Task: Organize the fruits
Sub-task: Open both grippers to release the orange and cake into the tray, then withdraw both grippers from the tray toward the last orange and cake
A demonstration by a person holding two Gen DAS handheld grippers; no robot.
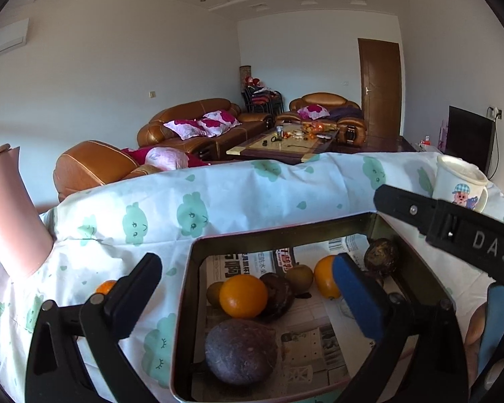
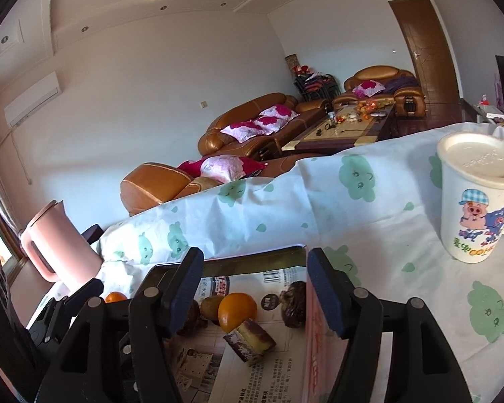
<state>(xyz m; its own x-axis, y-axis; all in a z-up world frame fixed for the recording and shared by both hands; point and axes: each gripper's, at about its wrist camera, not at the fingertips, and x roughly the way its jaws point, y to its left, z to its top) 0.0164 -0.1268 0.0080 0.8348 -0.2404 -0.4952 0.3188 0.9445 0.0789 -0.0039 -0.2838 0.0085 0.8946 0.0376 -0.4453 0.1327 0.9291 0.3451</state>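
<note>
Left claw is spread wide and holds nothing, above a newspaper-lined tin box on the bench. Right claw is partly spread, also without a load. In the box lie oranges, kiwis and dark fruits; one orange lies left, outside.

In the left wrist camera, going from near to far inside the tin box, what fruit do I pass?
Big dark purple fruit → orange → brown kiwi → dark round fruit in the far corner.
</note>
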